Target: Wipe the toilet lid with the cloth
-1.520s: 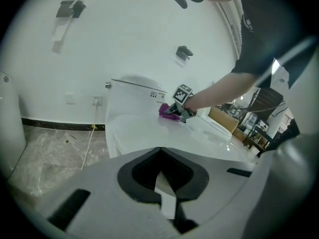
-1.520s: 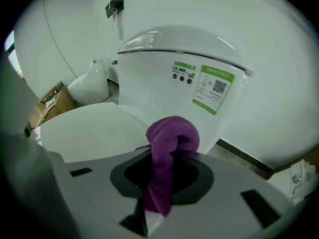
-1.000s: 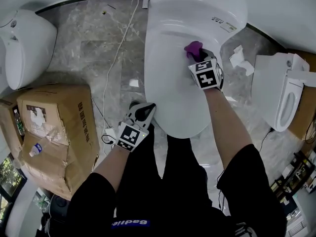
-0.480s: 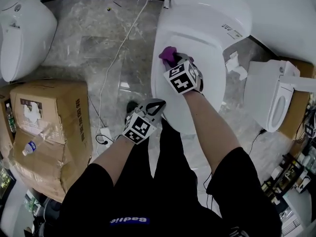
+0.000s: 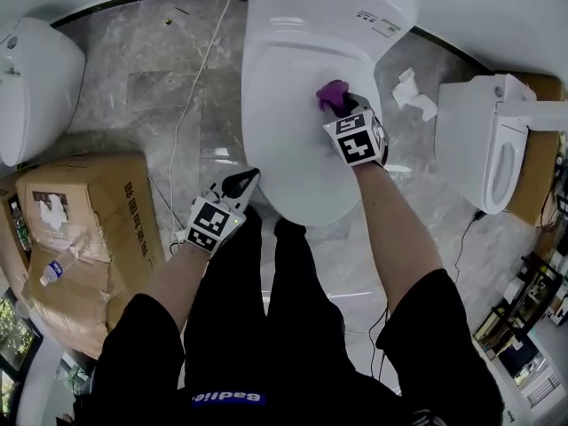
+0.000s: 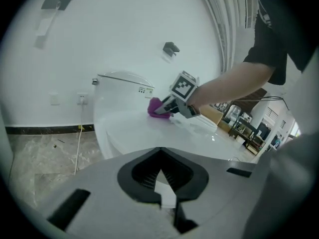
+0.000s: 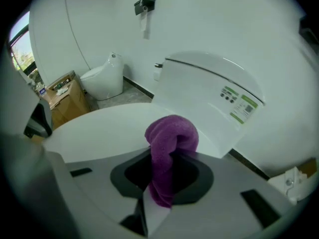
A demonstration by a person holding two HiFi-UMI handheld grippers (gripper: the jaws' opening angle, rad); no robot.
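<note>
Your right gripper is clamped on the purple cloth; its own view shows the cloth bunched between the jaws and bulging out past them. The cloth is pressed on the lid, at the right rear part near the hinge edge and just short of the tank.

Your left gripper has its jaws drawn together on nothing. It hangs by the lid's front-left edge, not touching the cloth, and plays no part in the wipe.

By my reading you are mid-wipe. The cloth is in contact and the stroke is on the rear right. The lid looks evenly white and glossy, with no streaks, wet marks or dirt to show which parts are already covered, so how much is done cannot be told. To be safe, count the left side, the middle and the front edge nearest your legs as left to do.
</note>
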